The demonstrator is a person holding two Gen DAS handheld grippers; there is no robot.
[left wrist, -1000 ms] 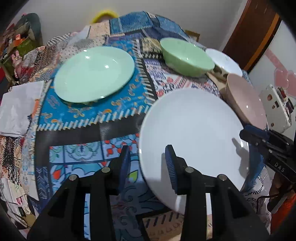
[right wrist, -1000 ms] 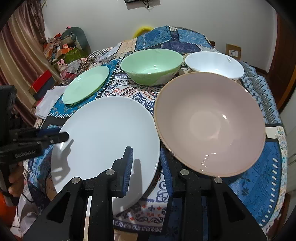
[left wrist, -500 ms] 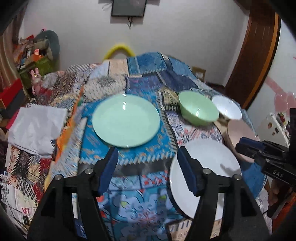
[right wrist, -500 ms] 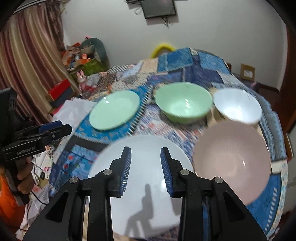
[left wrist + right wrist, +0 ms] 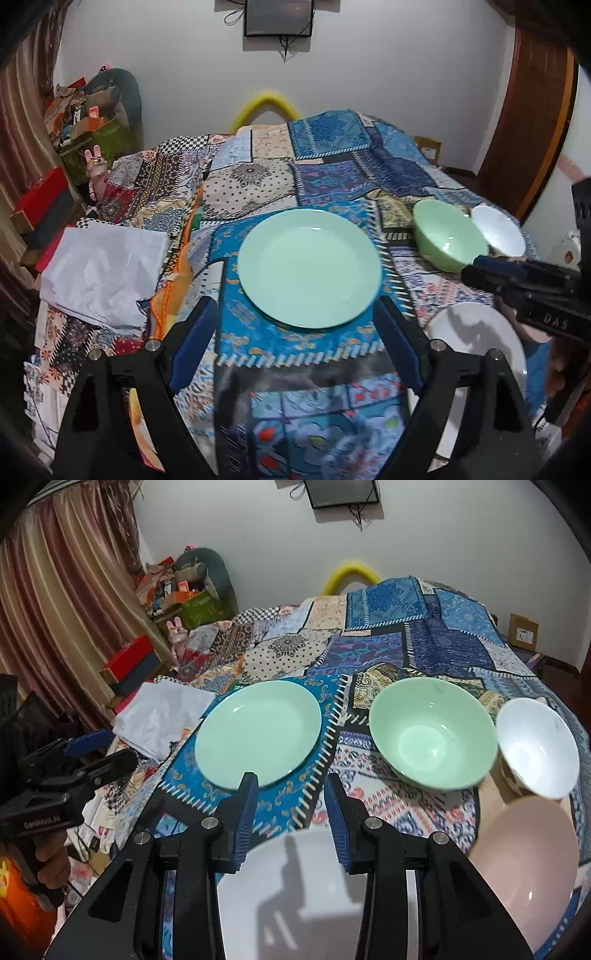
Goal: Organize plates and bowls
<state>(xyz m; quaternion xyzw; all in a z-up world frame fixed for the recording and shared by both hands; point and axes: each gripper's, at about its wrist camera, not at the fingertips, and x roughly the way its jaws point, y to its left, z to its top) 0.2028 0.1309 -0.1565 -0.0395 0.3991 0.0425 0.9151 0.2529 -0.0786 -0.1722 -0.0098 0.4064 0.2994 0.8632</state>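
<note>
A green plate lies on the patchwork cloth. My left gripper is wide open and empty, raised above the table just short of the plate's near rim. A white plate lies at the near edge. My right gripper is open and empty, held above the white plate's far rim. A green bowl, a white bowl and a pink bowl stand to the right.
A crumpled white sheet lies at the table's left edge. Boxes and clutter stand against the left wall by a curtain. The patchwork cloth stretches to the far wall. The right gripper also shows in the left wrist view.
Both grippers have lifted and pulled back from the white plate. The left one opened wide and swung left toward the green plate. The right one opened a little.
</note>
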